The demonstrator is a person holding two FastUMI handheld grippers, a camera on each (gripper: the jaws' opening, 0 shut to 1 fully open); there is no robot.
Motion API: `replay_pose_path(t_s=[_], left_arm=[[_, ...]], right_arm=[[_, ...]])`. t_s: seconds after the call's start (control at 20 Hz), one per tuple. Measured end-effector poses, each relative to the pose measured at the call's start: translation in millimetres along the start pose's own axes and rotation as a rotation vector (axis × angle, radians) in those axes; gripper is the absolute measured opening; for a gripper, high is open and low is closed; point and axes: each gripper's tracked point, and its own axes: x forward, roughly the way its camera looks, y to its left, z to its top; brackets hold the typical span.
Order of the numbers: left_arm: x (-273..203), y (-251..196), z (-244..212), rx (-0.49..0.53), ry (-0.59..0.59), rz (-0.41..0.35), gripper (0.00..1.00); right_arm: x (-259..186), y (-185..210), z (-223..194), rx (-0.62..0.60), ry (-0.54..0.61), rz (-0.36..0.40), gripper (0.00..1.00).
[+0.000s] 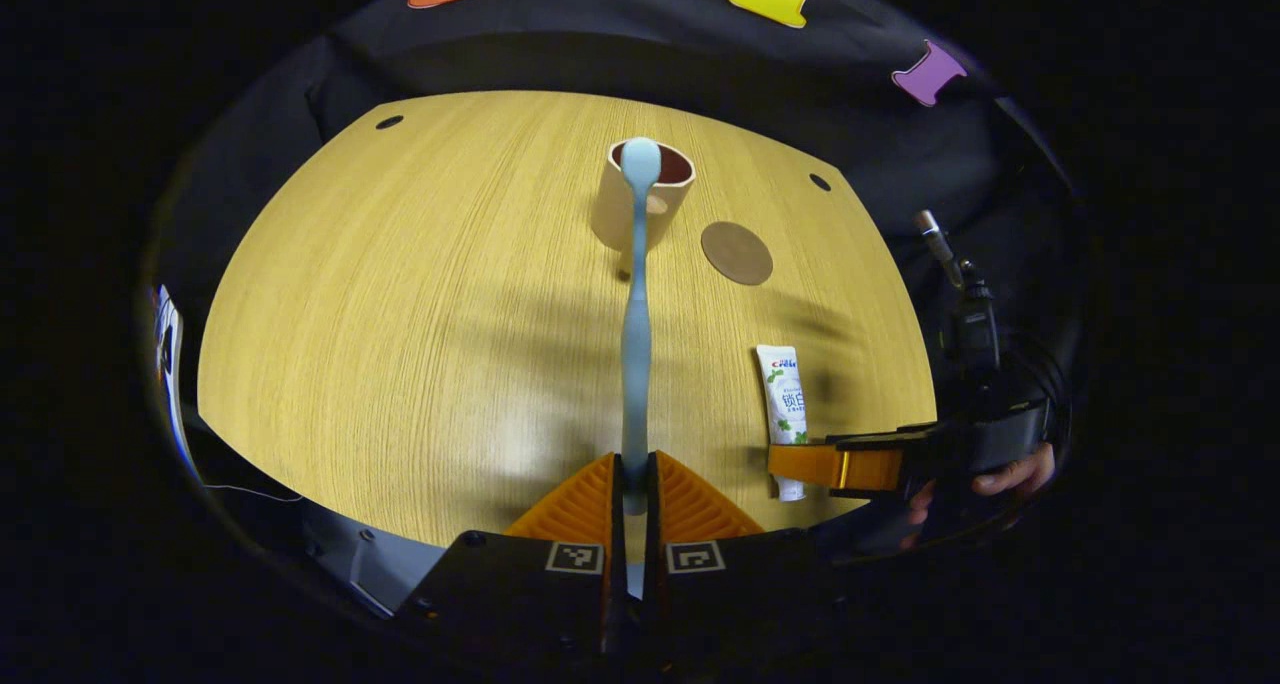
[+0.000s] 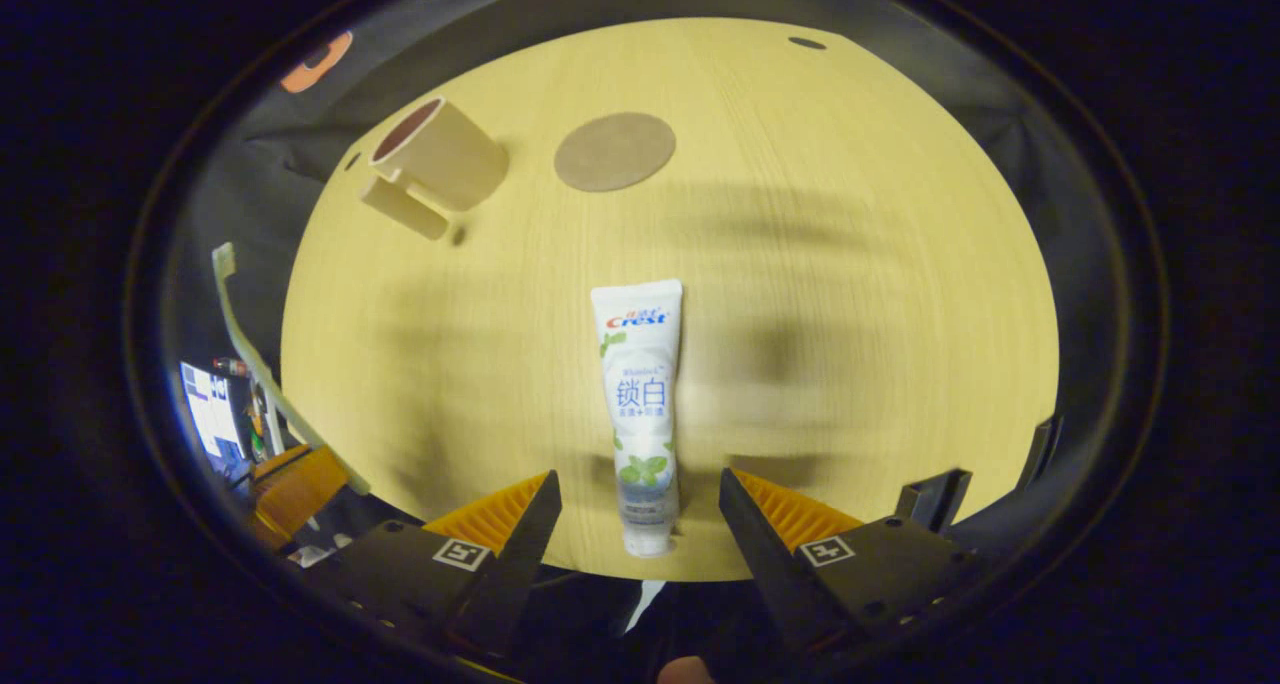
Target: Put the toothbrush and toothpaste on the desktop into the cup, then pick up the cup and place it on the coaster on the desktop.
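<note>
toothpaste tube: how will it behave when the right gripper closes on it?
The toothpaste tube lies flat between the open right gripper, so it probably won't roll. It looks soft and will likely dent under squeeze. Its glossy skin may slip, and the crimped end could droop.

- Left claw (image 1: 634, 484): its two ribbed fingers are pressed together on the handle end of a pale blue plastic toothbrush (image 1: 636, 334), which sticks straight out ahead of the tips.
- Right claw (image 2: 640, 509): fingers spread wide apart, gripping nothing.
- In the left gripper view, a hand (image 1: 1005, 476) holds the right claw's body, off to the left claw's right.
</note>
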Motion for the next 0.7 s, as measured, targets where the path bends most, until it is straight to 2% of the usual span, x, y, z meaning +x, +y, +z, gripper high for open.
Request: replay_pose_path(t_s=[0.15, 0.3, 0.4, 0.5, 0.55, 0.6, 0.65, 0.7], left_arm=[[-12, 1, 13, 0.037, -0.070, 0.004, 0.09], [-21, 0, 27, 0.053, -0.128, 0.007, 0.08], [-26, 0, 34, 0.044, -0.160, 0.001, 0.08], [-31, 1, 45, 0.037, -0.201, -0.005, 0.08], [-33, 1, 49, 0.037, -0.215, -0.007, 0.08], [-33, 2, 51, 0.037, -0.227, -0.002, 0.08], [-35, 4, 54, 0.037, -0.237, -0.001, 0.08], [-36, 5, 56, 0.036, -0.243, 0.002, 0.08]], right_arm=[[8, 4, 3, 0.036, 0.040, -0.014, 0.94], [13, 5, 7, 0.026, 0.065, -0.038, 0.80], [17, 7, 6, 0.032, 0.092, -0.044, 0.80], [20, 8, 4, 0.043, 0.114, -0.049, 0.68], [21, 6, 4, 0.042, 0.115, -0.063, 0.71], [23, 4, 4, 0.044, 0.110, -0.074, 0.68], [24, 2, 4, 0.042, 0.110, -0.088, 0.64], [27, 1, 1, 0.042, 0.114, -0.095, 0.51]])
